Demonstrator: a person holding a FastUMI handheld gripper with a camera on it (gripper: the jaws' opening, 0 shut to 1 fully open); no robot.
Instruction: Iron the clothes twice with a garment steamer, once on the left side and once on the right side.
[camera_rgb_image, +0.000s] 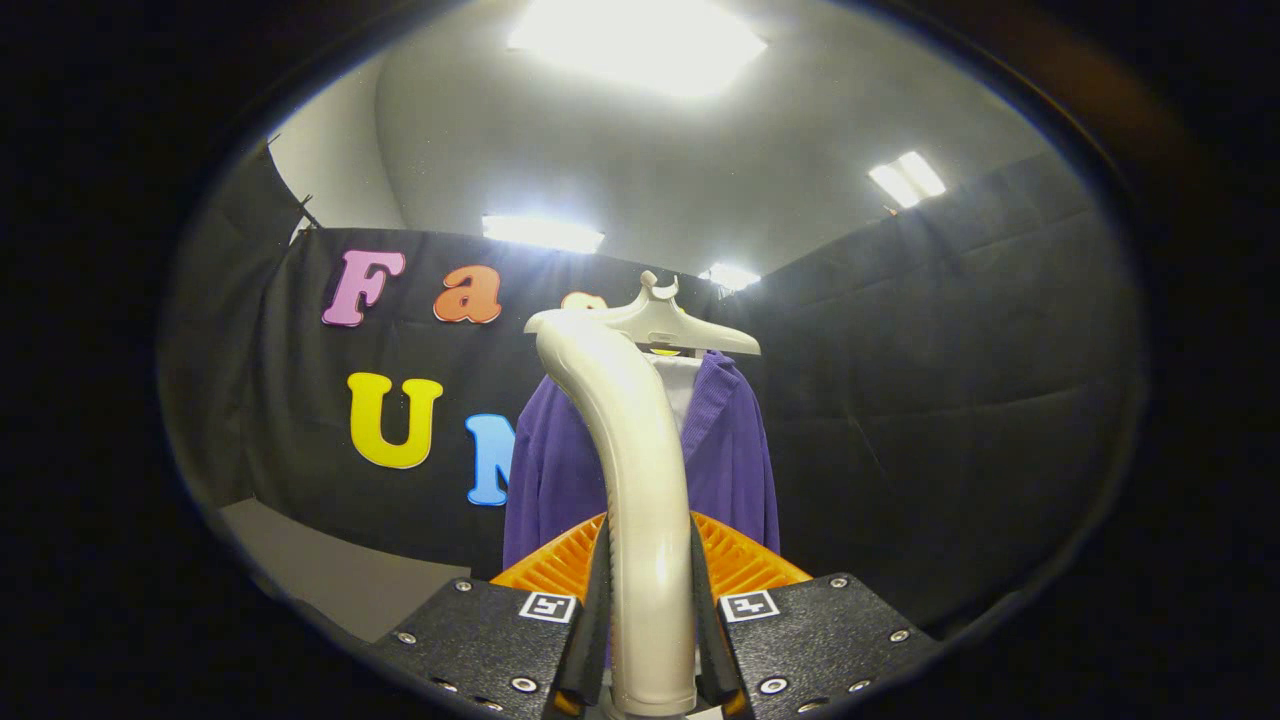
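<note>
The gripper (650, 640) is clamped on the steamer (640, 480), both fingers (590, 640) pressing the pale handle from either side. The handle rises straight up between them, then bends over toward the garment at its top end. And there's the garment (560, 480), a purple one, hanging just beyond the fingers with a white lining (678, 385) showing at the open neck. It sits on a pale hanger (690, 330) whose hook pokes up above the collar.

What's in the way? The steamer handle itself, standing right across the middle of the garment and splitting it into a left and a right strip. Whether the steamer's head touches the cloth I cannot tell; the bend hides it. Behind the fingers an orange ribbed part (740, 560) fans out low, covering the garment's lower edge.

Round about: black cloth walls (950, 400) close in behind and to the side, a strip of pale floor (320, 570) runs along the base of the back wall, and bright ceiling lights (635, 40) glare overhead.
</note>
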